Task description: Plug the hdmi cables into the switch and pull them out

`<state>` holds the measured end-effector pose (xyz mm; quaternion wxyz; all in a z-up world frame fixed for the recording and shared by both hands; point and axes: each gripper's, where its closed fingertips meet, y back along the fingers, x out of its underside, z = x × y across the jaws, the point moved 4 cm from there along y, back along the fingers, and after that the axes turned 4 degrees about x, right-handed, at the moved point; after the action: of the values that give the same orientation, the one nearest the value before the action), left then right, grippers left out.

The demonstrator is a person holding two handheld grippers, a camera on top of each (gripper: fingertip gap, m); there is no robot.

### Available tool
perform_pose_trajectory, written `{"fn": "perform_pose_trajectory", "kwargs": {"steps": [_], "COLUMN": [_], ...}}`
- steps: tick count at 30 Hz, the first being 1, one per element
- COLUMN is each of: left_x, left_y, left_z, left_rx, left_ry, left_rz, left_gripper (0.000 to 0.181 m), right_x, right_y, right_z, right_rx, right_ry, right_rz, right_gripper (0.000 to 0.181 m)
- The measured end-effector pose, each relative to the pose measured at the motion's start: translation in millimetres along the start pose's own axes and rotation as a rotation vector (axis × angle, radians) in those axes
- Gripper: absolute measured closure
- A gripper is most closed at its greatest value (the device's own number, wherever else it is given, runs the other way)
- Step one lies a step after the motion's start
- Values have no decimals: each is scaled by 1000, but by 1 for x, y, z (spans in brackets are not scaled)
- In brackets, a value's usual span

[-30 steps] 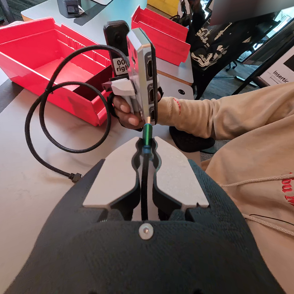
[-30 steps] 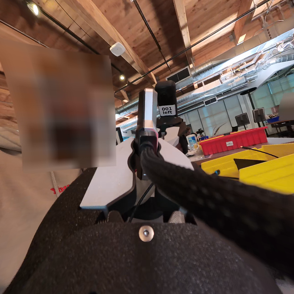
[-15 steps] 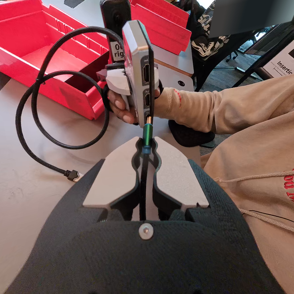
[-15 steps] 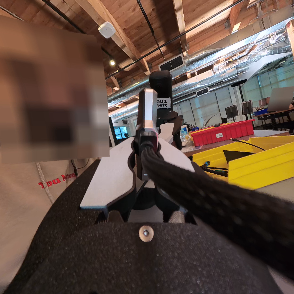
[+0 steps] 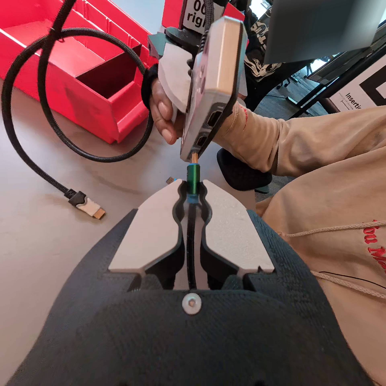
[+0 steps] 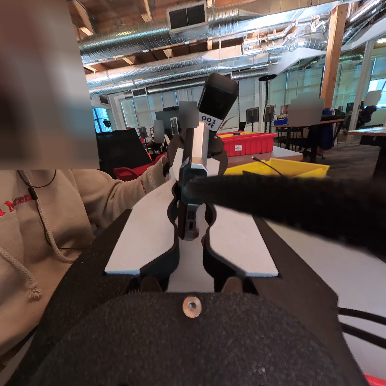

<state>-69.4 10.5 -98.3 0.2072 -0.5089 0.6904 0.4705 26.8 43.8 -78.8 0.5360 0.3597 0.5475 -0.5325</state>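
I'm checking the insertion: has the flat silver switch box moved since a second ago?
Yes. In the left wrist view the flat silver switch box has tilted, its top leaning right, and stands closer and larger against the red plastic bin.

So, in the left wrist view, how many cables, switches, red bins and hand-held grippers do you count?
HDMI cables: 2, the black braided cable and the green-plug cable
switch: 1
red bins: 2
hand-held grippers: 2, left hand-held gripper and right hand-held gripper
Total: 7
Left out: a small plug tip whose cable is hidden.
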Motion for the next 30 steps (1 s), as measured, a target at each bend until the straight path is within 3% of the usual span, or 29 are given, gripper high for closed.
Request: {"fn": "perform_pose_trajectory", "kwargs": {"steps": [9,16,23,30], "left_x": [3,14,30,17], "left_y": [-9,-21,-36,-30], "left_z": [-12,-2,4,8], "left_rx": [109,142,76,183], "left_ry": [-37,11,-8,42], "left_rz": [28,72,212,55], "left_gripper": [169,169,169,169], "right_x": [2,13,27,17], "right_y": [3,6,0,4], "right_z": [4,-2,3,-1], "right_rx": [-165,-129,-86,-77], "right_ry": [-174,-260,-155,-198], "right_rz": [-38,118,330,233], "right_gripper": [159,159,159,159]}}
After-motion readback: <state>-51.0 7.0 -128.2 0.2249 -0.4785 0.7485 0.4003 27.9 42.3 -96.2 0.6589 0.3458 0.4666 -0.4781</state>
